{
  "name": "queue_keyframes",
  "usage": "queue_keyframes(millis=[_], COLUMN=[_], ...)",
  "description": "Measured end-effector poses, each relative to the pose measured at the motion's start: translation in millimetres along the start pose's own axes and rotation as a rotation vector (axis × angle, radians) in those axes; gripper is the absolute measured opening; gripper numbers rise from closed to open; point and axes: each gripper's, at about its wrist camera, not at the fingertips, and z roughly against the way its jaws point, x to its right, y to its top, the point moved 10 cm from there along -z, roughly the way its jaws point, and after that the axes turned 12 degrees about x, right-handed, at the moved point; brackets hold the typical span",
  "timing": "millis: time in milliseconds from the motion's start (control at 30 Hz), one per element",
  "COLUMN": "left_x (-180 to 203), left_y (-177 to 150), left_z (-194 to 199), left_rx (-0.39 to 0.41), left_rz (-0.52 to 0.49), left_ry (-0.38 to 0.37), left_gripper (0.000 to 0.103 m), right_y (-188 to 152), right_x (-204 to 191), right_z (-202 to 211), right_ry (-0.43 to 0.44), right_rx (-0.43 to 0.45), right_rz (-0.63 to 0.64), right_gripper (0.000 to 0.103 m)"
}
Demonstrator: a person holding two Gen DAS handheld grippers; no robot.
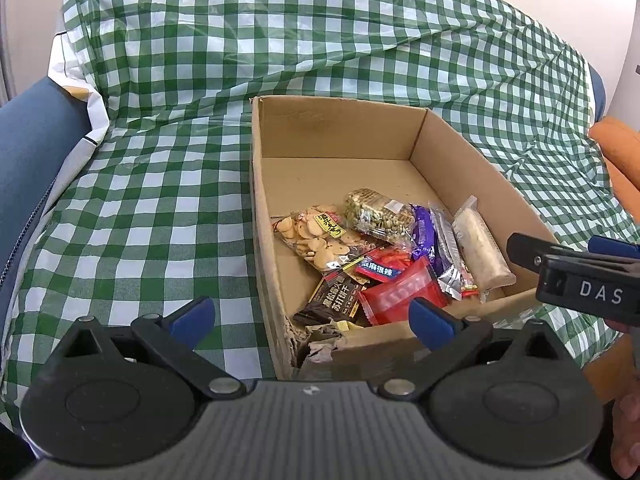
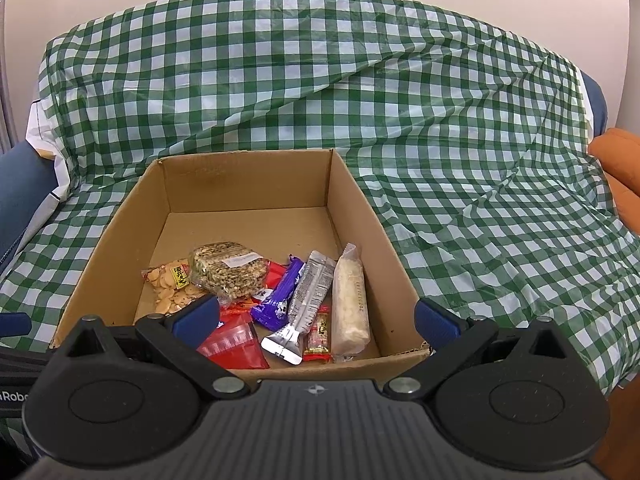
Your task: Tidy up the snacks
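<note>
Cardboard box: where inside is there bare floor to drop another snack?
The far half of the cardboard box floor is bare, bordered by its back wall and the seed bar. The near half is crowded with piled packets.

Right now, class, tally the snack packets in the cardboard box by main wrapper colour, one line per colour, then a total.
Clear see-through packets: 3
Red packets: 3
Purple packet: 1
Silver packet: 1
Black packet: 1
Total: 9
</note>
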Motion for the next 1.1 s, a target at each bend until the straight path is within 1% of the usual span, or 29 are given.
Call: queue_keyframes(millis=[1100], left_x=[6.5], left_y=[2.5], left_z=[1.7], left_rx=[0.017], left_rz=[-0.027], left_ry=[-0.023], left_gripper=[0.103], right_y=[2.5], right_x=[0.4], right_z=[1.2], right_ry=[0.010], right_rx=[0.007], right_rz=[0.016], right_gripper=[0.103])
